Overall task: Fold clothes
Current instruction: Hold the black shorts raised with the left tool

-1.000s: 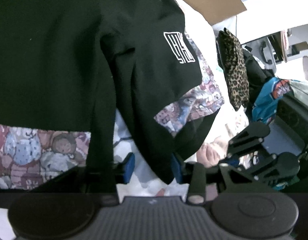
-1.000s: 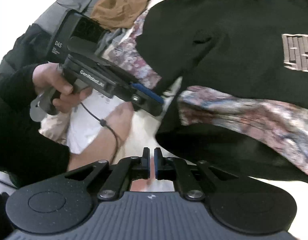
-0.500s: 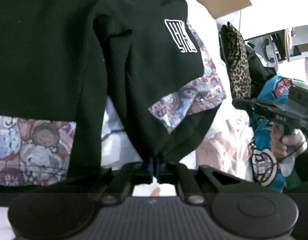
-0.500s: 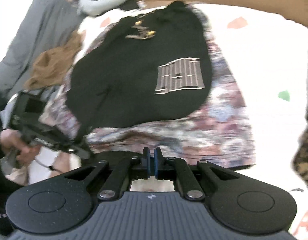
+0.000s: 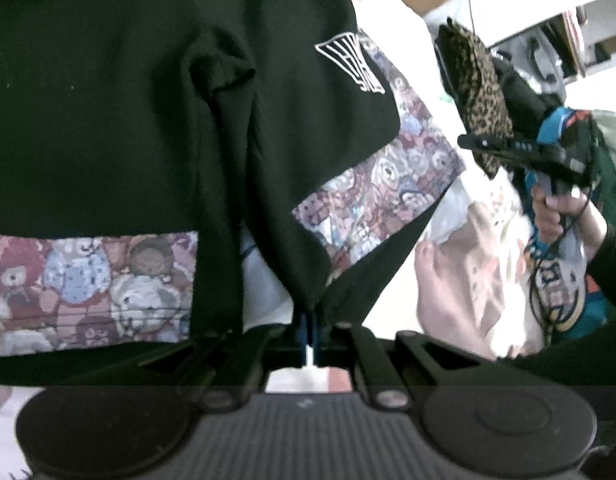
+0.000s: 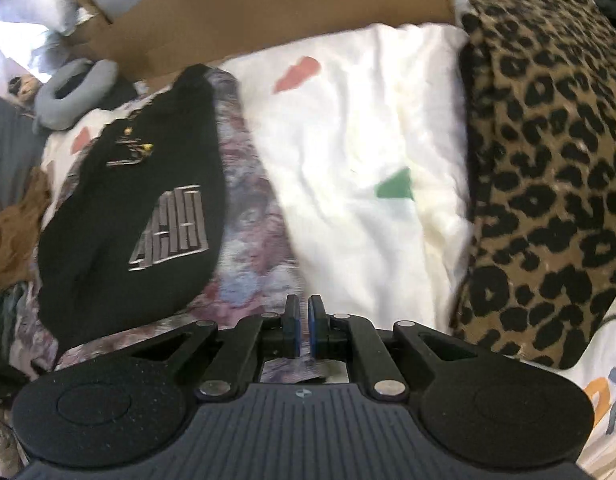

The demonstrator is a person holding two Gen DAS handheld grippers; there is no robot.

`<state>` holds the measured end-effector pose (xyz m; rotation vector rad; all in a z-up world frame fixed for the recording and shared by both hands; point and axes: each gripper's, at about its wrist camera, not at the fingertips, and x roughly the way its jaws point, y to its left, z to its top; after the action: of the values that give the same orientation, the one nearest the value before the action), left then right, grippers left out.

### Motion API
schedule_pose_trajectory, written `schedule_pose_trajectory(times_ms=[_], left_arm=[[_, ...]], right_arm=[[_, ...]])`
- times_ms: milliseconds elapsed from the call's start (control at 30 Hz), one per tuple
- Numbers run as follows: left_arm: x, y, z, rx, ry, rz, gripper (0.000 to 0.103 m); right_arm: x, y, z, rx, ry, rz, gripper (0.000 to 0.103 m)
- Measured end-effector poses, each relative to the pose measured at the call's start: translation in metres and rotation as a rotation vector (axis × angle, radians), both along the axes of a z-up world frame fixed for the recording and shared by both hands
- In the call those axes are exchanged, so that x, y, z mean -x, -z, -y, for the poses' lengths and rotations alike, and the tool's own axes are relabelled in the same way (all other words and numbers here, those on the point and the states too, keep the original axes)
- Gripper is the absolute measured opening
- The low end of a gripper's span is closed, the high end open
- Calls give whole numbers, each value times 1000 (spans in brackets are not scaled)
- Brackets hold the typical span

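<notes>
A black top [image 5: 108, 100] with a white logo and a cartoon-print band lies spread on the bed. The end of its sleeve [image 5: 304, 280] is pinched in my left gripper [image 5: 308, 322], which is shut on it low in the left wrist view. In the right wrist view the same top [image 6: 120, 220] lies at the left. My right gripper [image 6: 303, 322] is shut with nothing between its fingers, over the print band's edge. From the left wrist view the right gripper [image 5: 468, 143] is held in a hand [image 5: 556, 216], off to the right of the top.
A leopard-print cloth [image 6: 548, 200] lies at the right on the white sheet [image 6: 348, 160] with red and green shapes. Brown cardboard [image 6: 268, 12] stands behind. A grey neck pillow [image 6: 72, 92] and a brown garment [image 6: 12, 232] sit at the far left. A clothes pile [image 5: 488, 280] lies right.
My left gripper went from open around the sleeve end to shut on it. My right gripper swung away from the left hand, to the right, and now faces the sheet and leopard cloth.
</notes>
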<state>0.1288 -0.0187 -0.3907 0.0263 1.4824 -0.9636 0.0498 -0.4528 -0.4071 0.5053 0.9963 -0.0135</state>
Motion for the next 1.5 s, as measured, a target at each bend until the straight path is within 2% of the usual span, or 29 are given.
schedule_pose_trajectory(times_ms=[267, 367, 400, 467, 567, 800, 867, 900, 1100, 1500], left_arm=[[1, 2, 0, -88, 44, 57, 3], [1, -2, 6, -73, 58, 61, 6], [0, -6, 7, -70, 57, 74, 12], [-1, -14, 9, -64, 57, 102, 17], [0, -24, 8, -26, 63, 138, 20], [8, -15, 22, -54, 119, 200, 20], [7, -12, 25, -56, 122, 207, 17], [6, -12, 24, -51, 124, 207, 3], [1, -20, 8, 2, 136, 155, 1], [-5, -14, 1, -12, 177, 129, 1]], right_arm=[[-4, 22, 6, -37, 46, -15, 3], [-5, 28, 7, -45, 53, -22, 3], [-4, 28, 7, -45, 53, -25, 3], [-2, 29, 6, -45, 51, -30, 3], [0, 29, 6, -44, 48, -39, 3], [3, 31, 5, -43, 50, -48, 3], [3, 32, 4, -38, 43, -52, 3], [3, 32, 4, -38, 42, -52, 3], [6, 30, 8, -39, 47, -53, 3], [2, 33, 4, -57, 36, -47, 3]])
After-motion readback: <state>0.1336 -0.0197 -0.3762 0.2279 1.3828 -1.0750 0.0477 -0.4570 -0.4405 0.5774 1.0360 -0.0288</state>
